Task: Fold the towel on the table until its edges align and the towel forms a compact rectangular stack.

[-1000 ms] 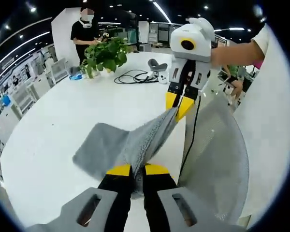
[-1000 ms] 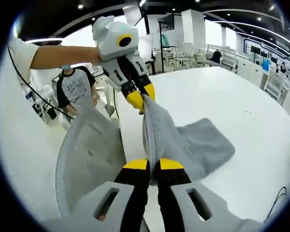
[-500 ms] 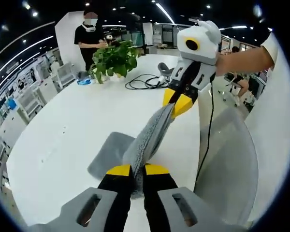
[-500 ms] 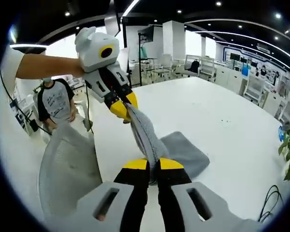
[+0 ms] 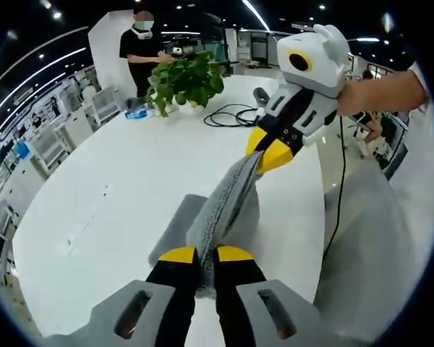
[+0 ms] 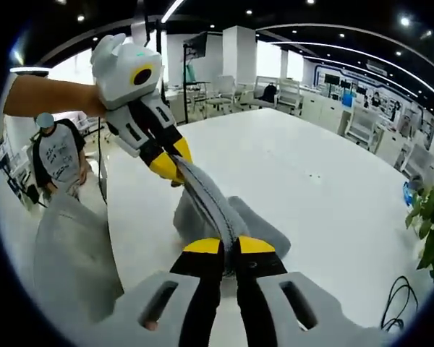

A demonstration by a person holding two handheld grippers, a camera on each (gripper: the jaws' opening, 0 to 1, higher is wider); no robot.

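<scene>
A grey towel (image 5: pixel 218 210) hangs stretched between both grippers above the white table (image 5: pixel 116 188), its lower part trailing onto the tabletop. My left gripper (image 5: pixel 205 254) is shut on one end of the towel's edge. In the left gripper view the right gripper (image 5: pixel 264 153) comes in from the upper right, shut on the other end. In the right gripper view my right gripper (image 6: pixel 229 246) clamps the towel (image 6: pixel 210 202), and the left gripper (image 6: pixel 168 165) pinches it from the upper left.
A potted plant (image 5: pixel 184 79) and black cables (image 5: pixel 235 116) sit at the far side of the table, where a person (image 5: pixel 141 50) stands. A grey mesh chair (image 6: pixel 69 253) is beside the table edge. Another person (image 6: pixel 58 159) stands behind it.
Both grippers have carried the towel farther over the table; less of it lies spread on the tabletop, and it hangs more bunched beneath the held edge.
</scene>
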